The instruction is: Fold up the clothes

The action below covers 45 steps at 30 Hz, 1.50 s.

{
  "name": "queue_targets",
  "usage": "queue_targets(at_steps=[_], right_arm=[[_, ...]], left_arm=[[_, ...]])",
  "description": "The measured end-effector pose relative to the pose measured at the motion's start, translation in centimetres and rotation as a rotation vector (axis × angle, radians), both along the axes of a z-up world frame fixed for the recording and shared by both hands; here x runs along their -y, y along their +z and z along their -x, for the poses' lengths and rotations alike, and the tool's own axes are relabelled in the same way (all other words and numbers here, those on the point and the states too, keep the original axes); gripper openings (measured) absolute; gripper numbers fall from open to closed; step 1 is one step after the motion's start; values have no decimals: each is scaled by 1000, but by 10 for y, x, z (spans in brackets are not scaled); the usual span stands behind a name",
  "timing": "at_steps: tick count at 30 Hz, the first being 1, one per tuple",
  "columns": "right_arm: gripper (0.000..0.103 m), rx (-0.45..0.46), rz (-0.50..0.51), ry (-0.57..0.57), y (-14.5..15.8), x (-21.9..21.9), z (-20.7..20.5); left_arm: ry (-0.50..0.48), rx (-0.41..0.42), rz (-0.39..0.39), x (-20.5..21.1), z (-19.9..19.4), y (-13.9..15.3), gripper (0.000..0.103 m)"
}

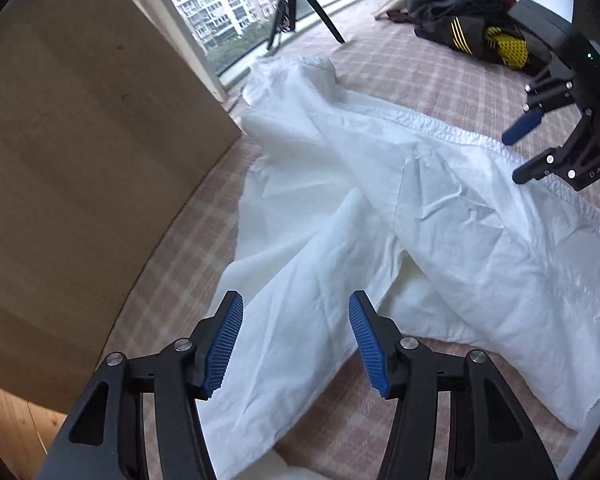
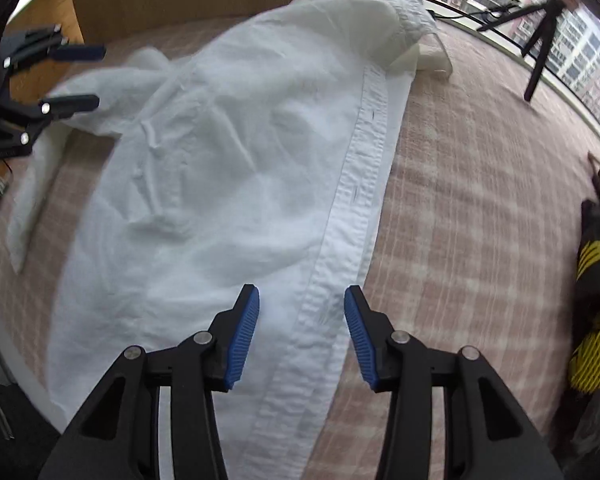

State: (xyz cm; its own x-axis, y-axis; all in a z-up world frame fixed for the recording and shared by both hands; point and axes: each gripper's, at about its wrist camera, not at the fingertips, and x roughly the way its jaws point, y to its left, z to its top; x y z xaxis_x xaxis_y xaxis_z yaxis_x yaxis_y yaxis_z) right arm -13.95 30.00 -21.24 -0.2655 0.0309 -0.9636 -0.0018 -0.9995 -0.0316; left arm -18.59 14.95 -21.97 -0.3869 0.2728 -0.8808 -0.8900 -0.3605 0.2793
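White shirt [image 2: 228, 168] lies spread, creased, on the checked bed [image 2: 480, 200] — placket between the right hand-held gripper [image 2: 302, 332] fingers, sleeve ahead of the left hand-held gripper [image 1: 296, 344]. Both 2 gape wide, holding nothing — fits pre-fold or between folds; any grip needs an edge pinched.

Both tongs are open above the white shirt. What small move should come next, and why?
Probably lower the right tongs onto the white cotton shirt's button placket and close: their open jaws straddle it. The left tongs hover open over a sleeve.
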Motion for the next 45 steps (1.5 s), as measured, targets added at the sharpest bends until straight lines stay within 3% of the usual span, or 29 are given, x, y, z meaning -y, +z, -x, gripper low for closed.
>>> queue_targets(at_steps=[2, 5, 8, 21, 25, 30, 33, 38, 45], right_arm=[[44, 27, -59, 72, -9, 5, 9], [45, 15, 89, 52, -8, 1, -3], [46, 14, 128, -10, -11, -6, -11], [46, -50, 132, -67, 29, 18, -29], [46, -75, 106, -99, 51, -3, -50], [46, -106, 78, -157, 97, -29, -74], [46, -142, 14, -178, 129, -37, -66], [51, -205, 38, -176, 164, -41, -58], [52, -264, 79, -183, 152, -79, -31]], left_arm=[[-18, 18, 50, -11, 6, -20, 53], [-9, 58, 61, -12, 5, -33, 53], [15, 65, 46, -3, -1, -33, 53], [28, 17, 29, 1, -26, -4, 53], [34, -6, 20, -3, -23, 11, 53], [44, -47, -4, -4, -17, 47, 53], [45, -89, -9, -3, -15, 69, 53], [23, -103, -36, 5, -18, 97, 53], [-45, -103, 13, 19, -20, 81, 53]])
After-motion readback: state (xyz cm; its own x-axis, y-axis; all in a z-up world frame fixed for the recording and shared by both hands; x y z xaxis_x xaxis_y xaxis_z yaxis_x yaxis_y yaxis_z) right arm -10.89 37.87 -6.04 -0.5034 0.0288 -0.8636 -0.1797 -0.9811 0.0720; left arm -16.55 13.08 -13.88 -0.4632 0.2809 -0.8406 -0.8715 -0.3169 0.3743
